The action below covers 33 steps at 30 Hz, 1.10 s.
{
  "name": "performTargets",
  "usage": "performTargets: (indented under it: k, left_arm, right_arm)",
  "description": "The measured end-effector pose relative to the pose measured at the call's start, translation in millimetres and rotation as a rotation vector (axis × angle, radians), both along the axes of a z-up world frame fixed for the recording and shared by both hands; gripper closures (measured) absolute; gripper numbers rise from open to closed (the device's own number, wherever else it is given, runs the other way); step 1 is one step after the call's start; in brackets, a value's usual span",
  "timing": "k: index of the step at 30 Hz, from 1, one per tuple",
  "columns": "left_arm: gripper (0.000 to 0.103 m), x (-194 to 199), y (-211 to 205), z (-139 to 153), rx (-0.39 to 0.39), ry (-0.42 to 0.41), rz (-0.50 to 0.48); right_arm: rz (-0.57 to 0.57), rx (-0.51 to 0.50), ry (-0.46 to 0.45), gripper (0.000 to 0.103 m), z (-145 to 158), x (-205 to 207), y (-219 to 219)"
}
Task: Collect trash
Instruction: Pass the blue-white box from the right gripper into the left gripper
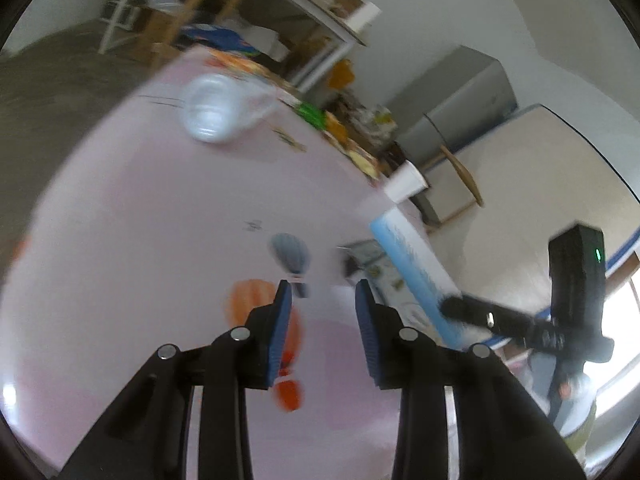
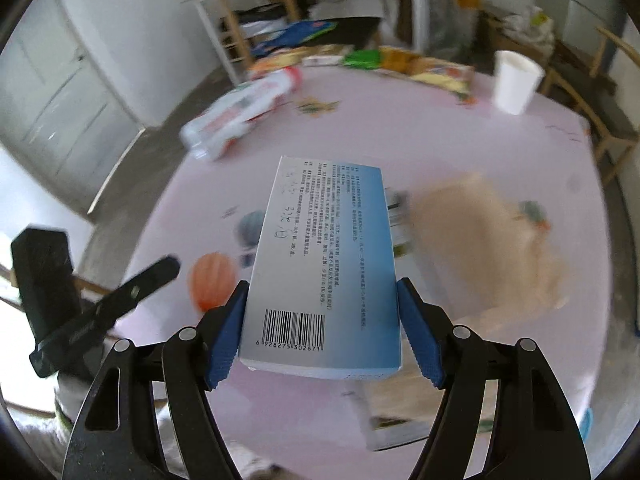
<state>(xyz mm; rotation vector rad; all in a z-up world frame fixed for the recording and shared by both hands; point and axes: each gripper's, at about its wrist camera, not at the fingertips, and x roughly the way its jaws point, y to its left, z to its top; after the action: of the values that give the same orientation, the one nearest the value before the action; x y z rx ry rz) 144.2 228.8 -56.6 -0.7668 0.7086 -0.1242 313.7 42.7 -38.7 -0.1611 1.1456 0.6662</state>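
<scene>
My right gripper is shut on a blue and white carton with a barcode, held above the pink table. The left wrist view shows the same carton at the right, with a black finger of the right gripper on it. My left gripper hangs open over the table with nothing between its blue pads. A clear plastic bottle lies on its side at the far left, also in the left wrist view as the bottle. A white paper cup stands upright at the far right.
A beige crumpled paper lies right of the carton, with a small box beside it. Snack packets line the table's far edge. Wooden chairs and shelving stand beyond. One left gripper finger shows low left.
</scene>
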Motion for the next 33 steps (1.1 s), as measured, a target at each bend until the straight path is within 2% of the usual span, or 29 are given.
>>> performTargets:
  k: [1, 2, 5, 7, 10, 14, 17, 21, 25, 28, 31, 33]
  left_arm:
    - [0.057, -7.1, 8.9, -0.9, 0.001, 0.019, 0.026]
    - [0.049, -11.4, 13.8, -1.8, 0.001, 0.027, 0.043]
    - [0.041, -24.1, 26.6, -4.7, 0.001, 0.049, 0.083]
    - [0.038, -25.9, 27.2, -5.5, 0.001, 0.07, 0.07]
    - [0.033, -25.0, 20.6, -4.1, -0.014, 0.08, 0.025]
    - [0.031, -19.1, 3.5, -1.1, -0.004, 0.075, -0.023]
    - [0.029, -17.3, -4.8, -1.4, -0.01, 0.08, -0.042]
    - [0.028, -15.6, -10.3, -1.7, -0.013, 0.095, -0.047]
    - [0.026, -17.2, -6.8, 2.6, -0.002, 0.09, -0.036]
    - [0.023, -14.7, -7.1, 5.2, 0.01, 0.092, -0.04]
    - [0.022, -9.1, -14.9, 8.8, 0.043, 0.09, -0.067]
    - [0.018, -3.3, -25.7, 14.0, 0.097, 0.082, -0.096]
  right_arm:
    - [0.015, 0.023, 0.023, 0.032, -5.8, -7.4, 7.3]
    - [0.023, 0.052, 0.055, 0.025, -13.3, -14.3, 13.6]
    - [0.023, 0.134, 0.162, 0.021, -35.8, -31.1, 24.3]
    - [0.006, 0.179, 0.135, 0.021, -36.3, -43.4, 22.4]
    - [-0.029, 0.247, 0.173, 0.021, -37.6, -49.8, 11.7]
    - [-0.091, 0.184, 0.062, 0.021, -31.0, -55.6, 0.4]
    - [-0.088, 0.142, 0.033, 0.021, -35.1, -53.8, 3.2]
    - [-0.046, 0.138, 0.086, 0.02, -51.2, -55.0, 13.9]
    - [0.1, 0.224, 0.17, 0.02, -53.3, -75.7, 31.1]
    - [0.17, 0.255, 0.185, 0.02, -51.5, -88.5, 35.9]
    - [0.159, 0.246, 0.177, 0.02, -50.3, -95.5, 23.5]
    - [0.117, 0.241, 0.162, 0.02, -47.3, -95.4, 7.1]
